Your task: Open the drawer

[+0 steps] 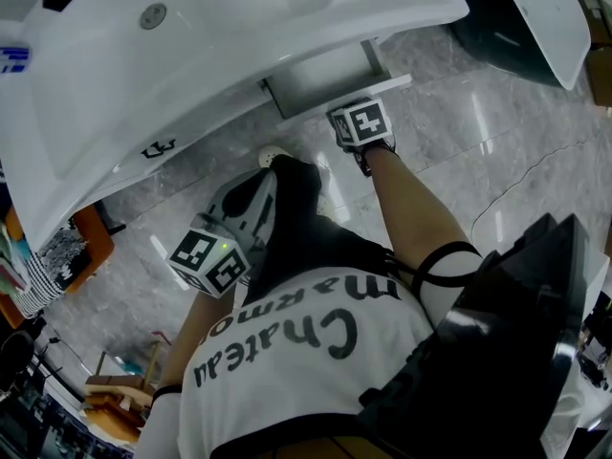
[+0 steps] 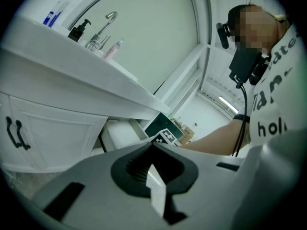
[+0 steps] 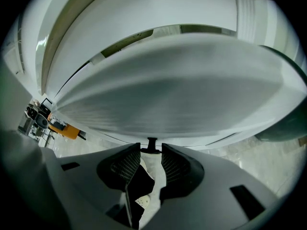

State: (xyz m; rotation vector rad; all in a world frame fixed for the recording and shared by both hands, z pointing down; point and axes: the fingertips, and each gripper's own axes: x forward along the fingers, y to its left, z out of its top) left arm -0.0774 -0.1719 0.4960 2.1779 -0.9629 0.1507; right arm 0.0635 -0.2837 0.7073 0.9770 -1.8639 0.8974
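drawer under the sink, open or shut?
Open, partway: the drawer juts out from under the counter, inside showing; right gripper clamps its handle.

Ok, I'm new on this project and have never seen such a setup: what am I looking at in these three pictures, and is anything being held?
There is no robot here: a person holds a two-jaw gripper in each hand. The head view comes from a camera on the person's head, looking down at a white washbasin cabinet and a grey stone floor. The other two pictures come from cameras riding on the grippers, looking along their jaws. The right gripper is at the partly open drawer under the basin, and its jaws appear to pinch the small dark handle. The left gripper hangs back, jaws seemingly closed on nothing. Its view shows a tap and a pump bottle on the counter. The marker cubes belong to the grippers.
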